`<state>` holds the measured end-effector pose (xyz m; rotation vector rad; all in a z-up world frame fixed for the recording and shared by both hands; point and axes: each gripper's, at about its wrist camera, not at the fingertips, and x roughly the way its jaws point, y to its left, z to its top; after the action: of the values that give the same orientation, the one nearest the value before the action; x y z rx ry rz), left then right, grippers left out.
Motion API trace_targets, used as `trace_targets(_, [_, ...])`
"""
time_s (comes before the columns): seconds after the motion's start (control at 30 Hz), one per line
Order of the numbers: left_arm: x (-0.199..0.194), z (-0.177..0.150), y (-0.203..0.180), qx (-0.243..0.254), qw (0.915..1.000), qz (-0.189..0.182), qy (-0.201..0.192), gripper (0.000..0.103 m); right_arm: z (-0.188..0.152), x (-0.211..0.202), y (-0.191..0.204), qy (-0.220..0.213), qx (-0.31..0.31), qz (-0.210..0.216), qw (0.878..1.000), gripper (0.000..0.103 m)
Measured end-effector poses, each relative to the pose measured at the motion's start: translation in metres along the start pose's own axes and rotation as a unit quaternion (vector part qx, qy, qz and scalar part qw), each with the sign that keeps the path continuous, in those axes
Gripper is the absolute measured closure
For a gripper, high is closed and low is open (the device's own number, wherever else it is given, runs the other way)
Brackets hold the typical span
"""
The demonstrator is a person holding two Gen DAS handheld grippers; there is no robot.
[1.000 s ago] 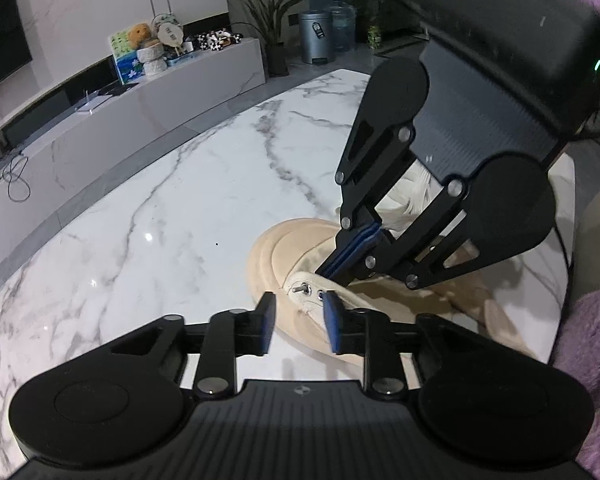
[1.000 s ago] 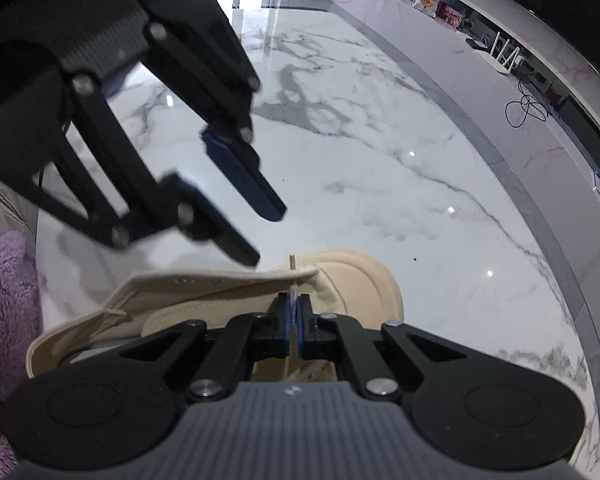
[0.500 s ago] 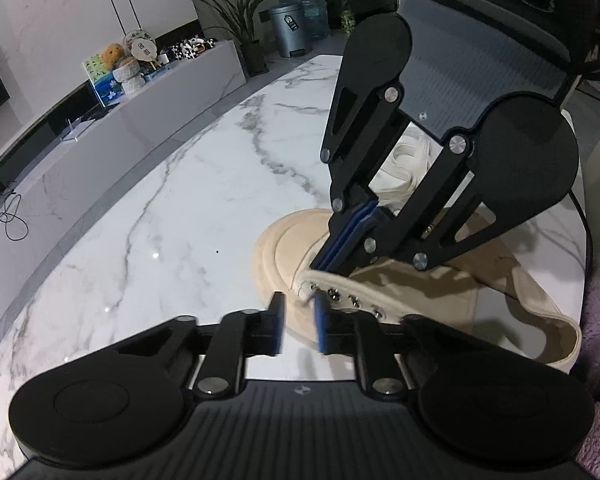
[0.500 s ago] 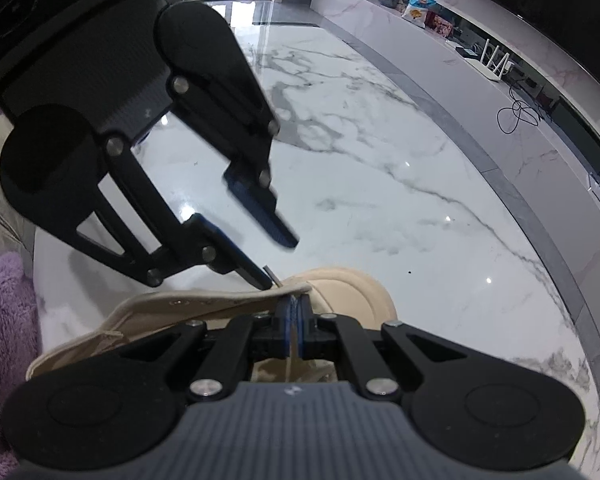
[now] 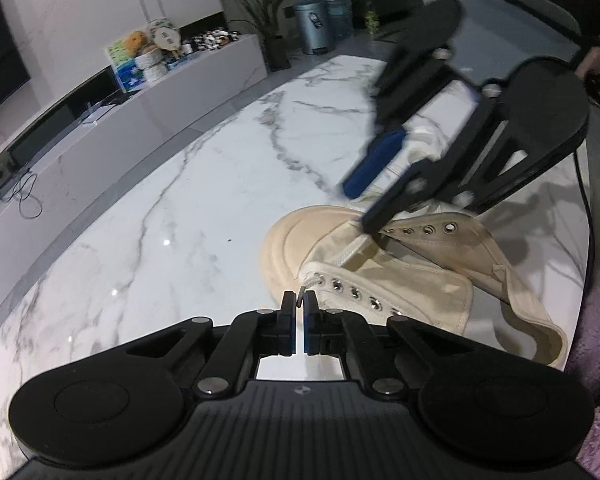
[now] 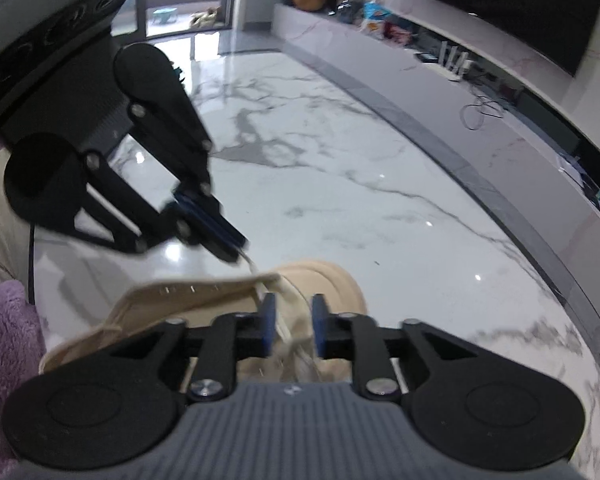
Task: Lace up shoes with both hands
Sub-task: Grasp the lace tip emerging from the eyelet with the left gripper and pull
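The shoe (image 5: 384, 280) lies on the counter (image 5: 204, 200); left tool (image 5: 299, 304), nearly closed, pinches the lace tip (image 5: 300, 295) at the front eyelet, right tool (image 6: 293, 320) open, empty at 1 o'clock: judged threading, draw lace through.

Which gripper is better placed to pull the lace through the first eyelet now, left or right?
Probably left: the left gripper is nearly shut around the lace tip beside the shoe's first eyelet. The right gripper is open, holding nothing.
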<state>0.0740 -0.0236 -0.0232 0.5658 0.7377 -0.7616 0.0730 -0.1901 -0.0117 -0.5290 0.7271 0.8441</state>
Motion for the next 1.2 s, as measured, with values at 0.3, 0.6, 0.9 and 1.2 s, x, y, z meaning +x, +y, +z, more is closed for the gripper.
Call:
trace_targets(0.3, [-0.019,-0.005,0.013,-0.016,0.9992,0.033,0.011,0.102,-0.033,-0.025,0.000,-0.017,0.027,-0.003,0.999,0.078])
trace_targets(0.6, [-0.031,-0.016,0.016,-0.032,0.9979,0.051,0.021,0.102,-0.054,-0.028,-0.001,-0.011,0.043,-0.019,0.999,0.078])
trace_targets(0.9, [-0.039,-0.016,0.013,-0.040,0.9968,0.064,0.026,0.102,-0.075,-0.010,0.004,0.030,0.031,-0.018,0.999,0.079])
trace_targets(1.2, [-0.045,-0.011,0.006,-0.052,0.9960,0.069,0.021,0.102,-0.080,0.030,0.017,0.059,0.001,-0.002,0.998,0.079])
